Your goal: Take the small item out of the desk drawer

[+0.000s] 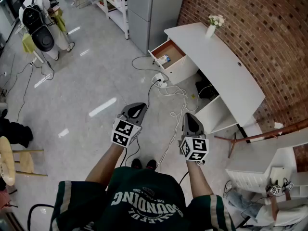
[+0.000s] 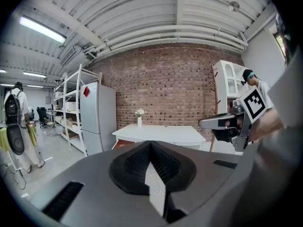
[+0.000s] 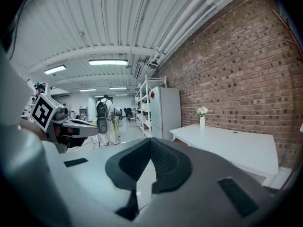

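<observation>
A white desk (image 1: 226,71) stands against the brick wall, a few steps ahead of me. Its drawer (image 1: 168,55) is pulled open, and a small blue-and-white item (image 1: 164,59) lies inside. My left gripper (image 1: 139,106) and right gripper (image 1: 188,116) are held side by side above the floor, well short of the desk. Both are shut with nothing between the pads. The left gripper view shows its own closed jaws, the desk (image 2: 158,133) and the right gripper (image 2: 227,123). In the right gripper view I see the desk (image 3: 232,148) and the left gripper (image 3: 71,126).
A power strip and loose cables (image 1: 163,83) lie on the floor before the desk. A vase of flowers (image 1: 213,25) stands on the desktop. A grey fridge (image 1: 154,8) and shelves stand behind, a person with a backpack (image 1: 38,23) far left, a stool (image 1: 7,160) and white cabinet (image 1: 262,170) nearby.
</observation>
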`<state>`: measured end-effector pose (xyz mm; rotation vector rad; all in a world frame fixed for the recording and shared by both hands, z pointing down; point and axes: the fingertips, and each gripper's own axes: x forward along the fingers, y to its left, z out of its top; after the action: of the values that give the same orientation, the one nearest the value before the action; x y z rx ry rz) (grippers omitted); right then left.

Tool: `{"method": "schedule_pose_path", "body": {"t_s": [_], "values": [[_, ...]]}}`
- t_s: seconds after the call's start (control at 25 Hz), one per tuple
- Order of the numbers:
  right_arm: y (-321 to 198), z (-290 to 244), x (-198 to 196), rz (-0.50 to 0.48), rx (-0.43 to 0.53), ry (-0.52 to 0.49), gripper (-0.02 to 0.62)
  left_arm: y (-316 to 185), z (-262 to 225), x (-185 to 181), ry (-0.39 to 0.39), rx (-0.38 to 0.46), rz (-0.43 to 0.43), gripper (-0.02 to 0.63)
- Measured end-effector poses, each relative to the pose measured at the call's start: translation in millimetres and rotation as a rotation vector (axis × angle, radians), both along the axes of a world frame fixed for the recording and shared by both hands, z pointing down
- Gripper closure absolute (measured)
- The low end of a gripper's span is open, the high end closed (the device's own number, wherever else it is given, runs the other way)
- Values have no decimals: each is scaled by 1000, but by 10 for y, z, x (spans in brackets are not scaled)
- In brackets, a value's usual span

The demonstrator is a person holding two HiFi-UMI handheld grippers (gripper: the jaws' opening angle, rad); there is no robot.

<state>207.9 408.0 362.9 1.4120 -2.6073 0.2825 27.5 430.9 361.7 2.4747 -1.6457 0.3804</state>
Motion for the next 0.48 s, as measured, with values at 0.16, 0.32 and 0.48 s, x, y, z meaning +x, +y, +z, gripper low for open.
{"method": "schedule_pose_path", "body": {"t_s": [0.16, 0.32, 0.48], "values": [[6, 33, -31, -3, -10, -36, 571, 4, 14, -31, 5, 1, -3, 591], [33, 48, -92, -16, -6, -35, 571, 8, 29, -59, 1, -5, -4, 591], [28, 74, -121, -31, -10, -28, 571, -7, 36, -50, 0, -8, -9, 591]]}}
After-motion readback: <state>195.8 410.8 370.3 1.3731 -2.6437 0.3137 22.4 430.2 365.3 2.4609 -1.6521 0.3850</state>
